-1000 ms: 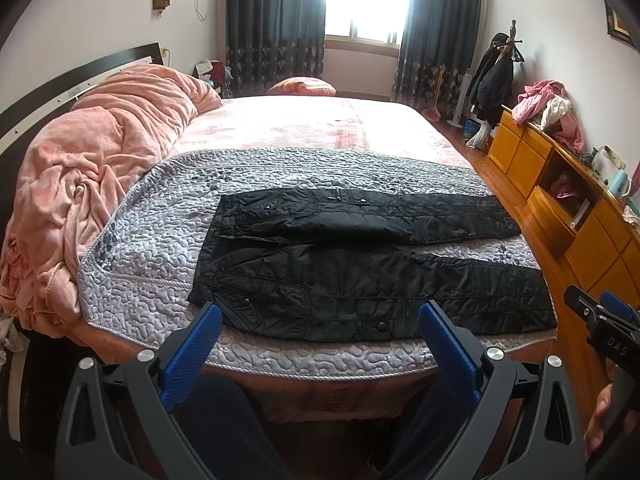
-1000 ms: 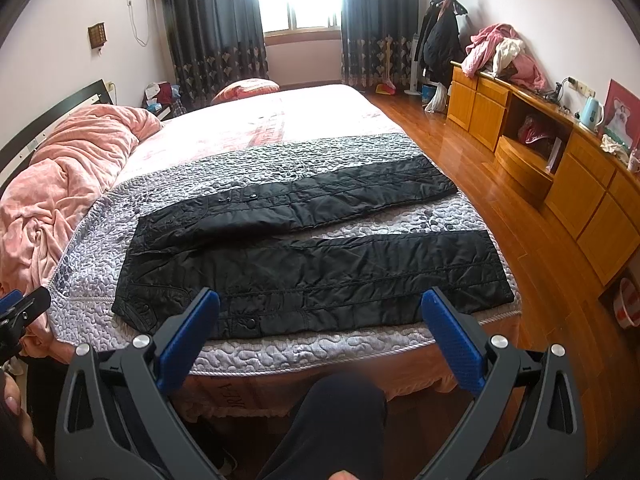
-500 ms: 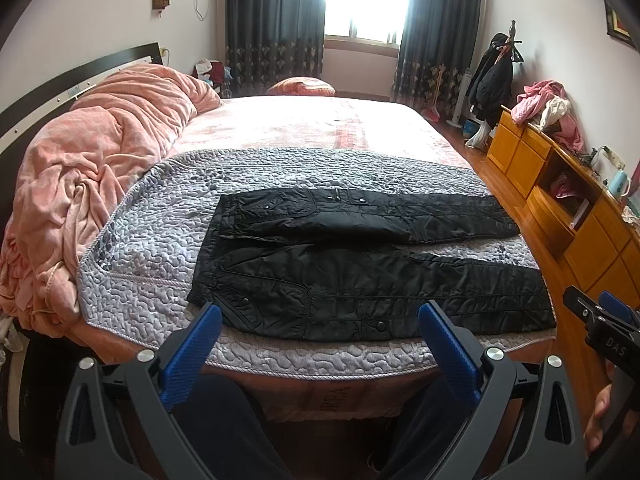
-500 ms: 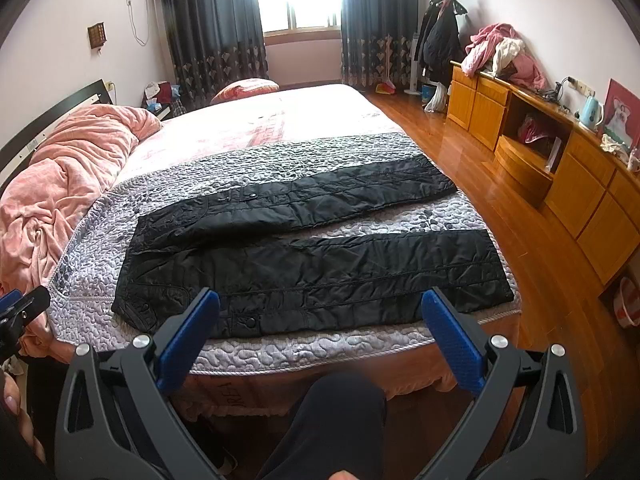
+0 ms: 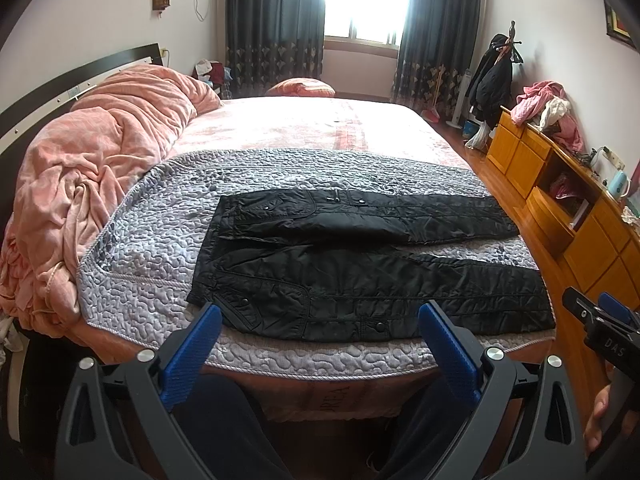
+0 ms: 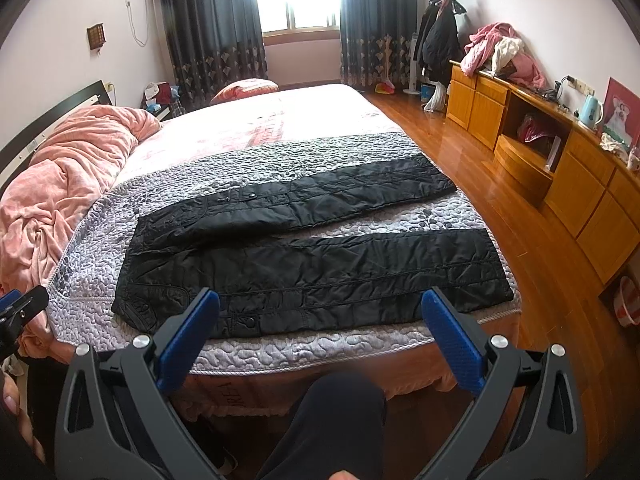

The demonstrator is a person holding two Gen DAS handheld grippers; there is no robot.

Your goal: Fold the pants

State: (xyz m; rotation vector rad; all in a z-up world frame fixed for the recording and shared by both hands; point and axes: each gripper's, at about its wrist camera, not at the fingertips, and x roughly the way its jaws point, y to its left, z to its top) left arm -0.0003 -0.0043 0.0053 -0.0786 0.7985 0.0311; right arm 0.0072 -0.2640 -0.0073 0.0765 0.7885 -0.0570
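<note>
Black pants (image 5: 360,272) flat on quilt (image 5: 152,240), beyond both wide-spread claws (image 5: 320,320)

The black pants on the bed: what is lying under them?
The black pants lie spread flat on a grey quilted cover, which shows all around them. Beyond it the pink bedsheet is visible. What is under the quilt beneath the pants is hidden.

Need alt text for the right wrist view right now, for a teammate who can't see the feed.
Black quilted pants lie flat and unfolded on a grey quilted bedspread, legs spread apart toward the right. The open right gripper hovers short of the bed's near edge, touching nothing. A pink blanket is heaped at left; wooden cabinets line the right wall.
</note>
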